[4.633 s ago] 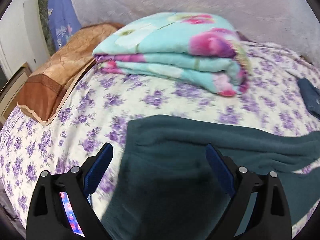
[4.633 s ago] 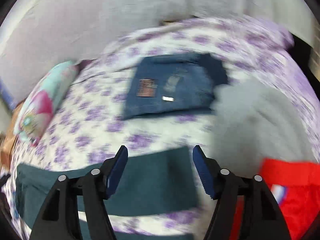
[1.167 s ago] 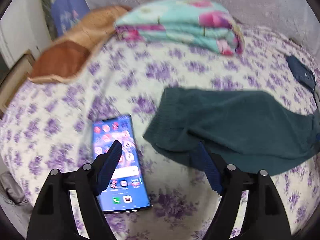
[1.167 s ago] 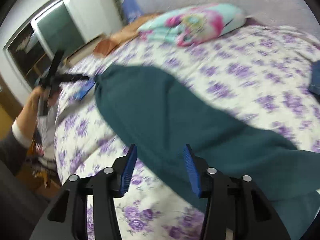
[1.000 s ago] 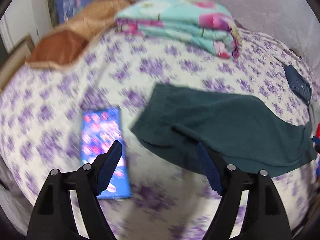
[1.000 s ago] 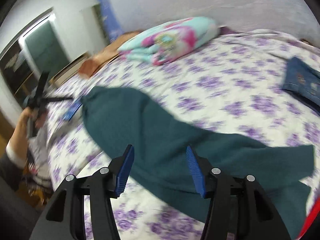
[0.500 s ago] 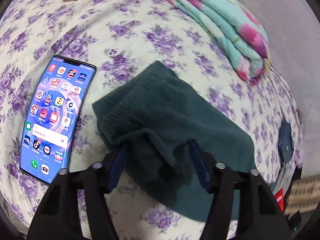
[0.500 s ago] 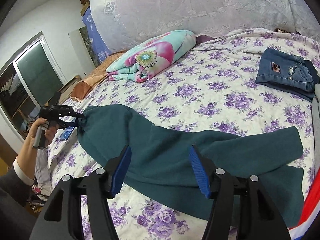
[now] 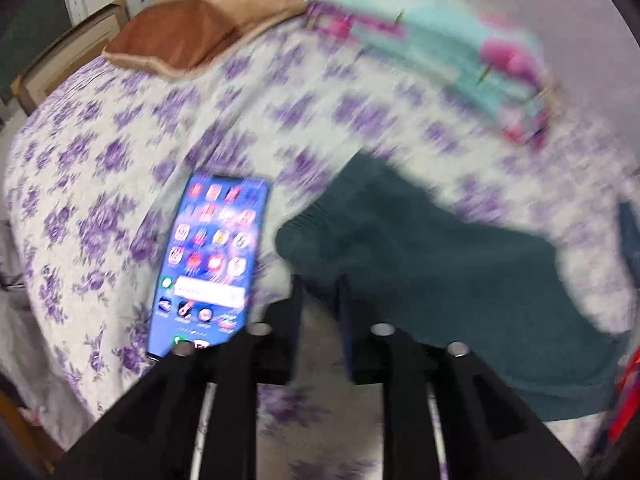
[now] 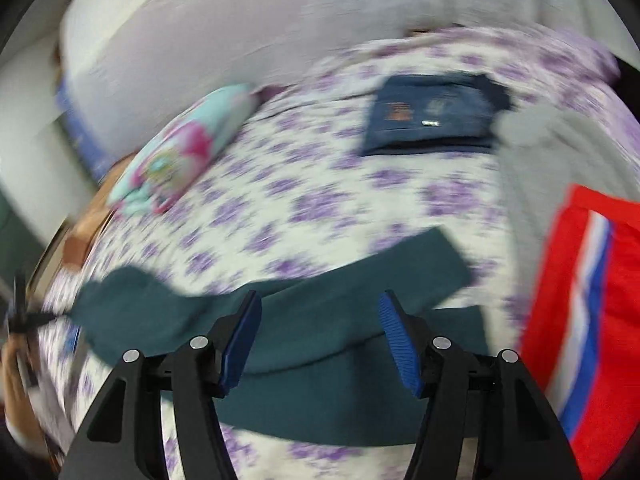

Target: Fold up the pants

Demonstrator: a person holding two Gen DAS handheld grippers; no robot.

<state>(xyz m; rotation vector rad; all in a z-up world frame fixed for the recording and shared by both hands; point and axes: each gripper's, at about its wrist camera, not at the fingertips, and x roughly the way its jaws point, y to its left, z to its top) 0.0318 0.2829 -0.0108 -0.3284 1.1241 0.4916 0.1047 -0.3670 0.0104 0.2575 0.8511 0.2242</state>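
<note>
Left wrist view: the left gripper (image 9: 319,292) has its jaws pinched on the waistband of the teal pants (image 9: 452,276), likely to anchor that end, beside a phone (image 9: 212,260) on the bed (image 9: 100,152). Right gripper (image 10: 320,336) hovers with jaws wide over the legs, holding nothing; folded jeans (image 10: 432,116) lie beyond.

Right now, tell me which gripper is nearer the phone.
Left. The left gripper is shut on the green pants right beside the phone; the right gripper hangs open farther along the pants.
</note>
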